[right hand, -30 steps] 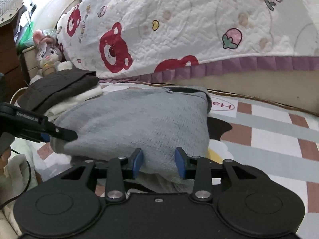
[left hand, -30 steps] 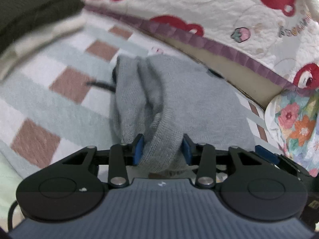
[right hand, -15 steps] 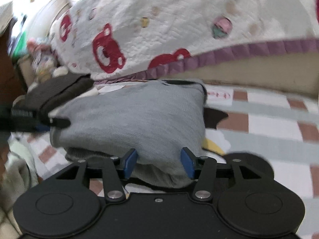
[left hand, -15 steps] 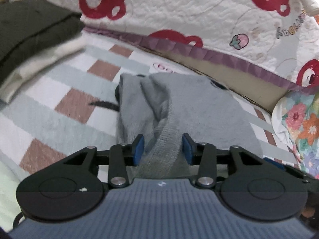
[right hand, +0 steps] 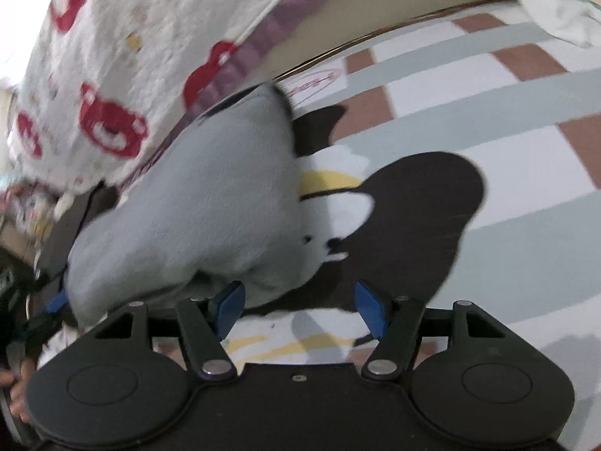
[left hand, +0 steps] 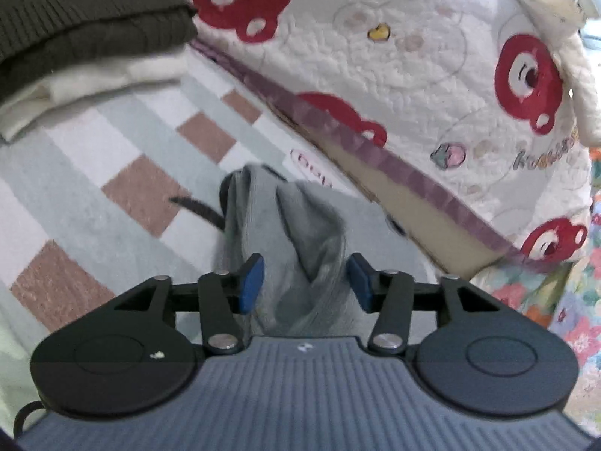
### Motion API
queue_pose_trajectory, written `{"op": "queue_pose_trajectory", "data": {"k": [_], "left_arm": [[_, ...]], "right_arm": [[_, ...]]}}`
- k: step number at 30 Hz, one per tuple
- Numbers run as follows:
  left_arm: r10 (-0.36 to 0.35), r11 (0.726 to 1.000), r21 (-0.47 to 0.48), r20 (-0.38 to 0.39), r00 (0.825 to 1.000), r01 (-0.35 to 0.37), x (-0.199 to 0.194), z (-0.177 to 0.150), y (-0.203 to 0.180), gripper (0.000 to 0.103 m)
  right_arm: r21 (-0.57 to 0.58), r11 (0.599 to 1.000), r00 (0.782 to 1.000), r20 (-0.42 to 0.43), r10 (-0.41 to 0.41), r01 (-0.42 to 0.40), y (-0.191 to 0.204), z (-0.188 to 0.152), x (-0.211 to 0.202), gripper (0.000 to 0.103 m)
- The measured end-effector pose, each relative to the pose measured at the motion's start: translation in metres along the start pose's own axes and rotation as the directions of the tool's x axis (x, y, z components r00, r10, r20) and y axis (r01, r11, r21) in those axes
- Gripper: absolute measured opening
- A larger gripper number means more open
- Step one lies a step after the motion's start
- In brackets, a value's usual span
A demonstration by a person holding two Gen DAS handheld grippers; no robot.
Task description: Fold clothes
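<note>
A folded grey knit garment (left hand: 296, 233) lies on a checked blanket (left hand: 94, 188). In the left wrist view its bunched edge runs between the blue pads of my left gripper (left hand: 305, 282); the jaws stand apart with a gap on both sides of the cloth. In the right wrist view the same grey garment (right hand: 195, 203) lies left of centre. My right gripper (right hand: 300, 310) is open, its jaws wide apart, with only its left pad (right hand: 227, 306) near the garment's lower edge. The left gripper's blue tip (right hand: 56, 298) shows at the garment's far left.
A stack of folded clothes, dark brown over cream (left hand: 75, 37), sits at the upper left. A white quilt with red bears (left hand: 413, 56) borders the blanket behind. A floral fabric (left hand: 563, 300) lies at the right. A black cartoon print (right hand: 413, 203) marks the blanket.
Both grippers have opened and let go of the grey garment, which now rests on the blanket. The right gripper has swung to the right and its jaws have spread wide.
</note>
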State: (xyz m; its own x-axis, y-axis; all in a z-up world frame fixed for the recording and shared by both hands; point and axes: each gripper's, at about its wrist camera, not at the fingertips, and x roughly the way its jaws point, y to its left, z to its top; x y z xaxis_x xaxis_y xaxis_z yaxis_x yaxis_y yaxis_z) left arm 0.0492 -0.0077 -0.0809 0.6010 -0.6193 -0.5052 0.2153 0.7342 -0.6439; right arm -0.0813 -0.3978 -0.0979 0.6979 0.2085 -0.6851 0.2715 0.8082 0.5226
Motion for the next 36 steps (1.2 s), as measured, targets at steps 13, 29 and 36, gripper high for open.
{"op": "queue_pose_trajectory", "data": {"k": [13, 29, 36], "left_arm": [[-0.096, 0.995, 0.024, -0.155, 0.983, 0.101, 0.031, -0.013, -0.001, 0.036], [-0.105, 0.988, 0.115, 0.024, 0.994, 0.101, 0.014, 0.001, -0.030, 0.060], [0.013, 0.977, 0.214, -0.083, 0.996, 0.006, 0.071, 0.014, -0.056, 0.064]], "right_arm": [[-0.285, 0.959, 0.971, 0.230, 0.066, 0.002, 0.036, 0.041, -0.006, 0.041], [0.328, 0.931, 0.980, 0.164, 0.110, -0.159, -0.051, 0.047, -0.009, 0.063], [0.316, 0.930, 0.977, 0.159, 0.141, -0.186, -0.012, 0.070, -0.013, 0.072]]}}
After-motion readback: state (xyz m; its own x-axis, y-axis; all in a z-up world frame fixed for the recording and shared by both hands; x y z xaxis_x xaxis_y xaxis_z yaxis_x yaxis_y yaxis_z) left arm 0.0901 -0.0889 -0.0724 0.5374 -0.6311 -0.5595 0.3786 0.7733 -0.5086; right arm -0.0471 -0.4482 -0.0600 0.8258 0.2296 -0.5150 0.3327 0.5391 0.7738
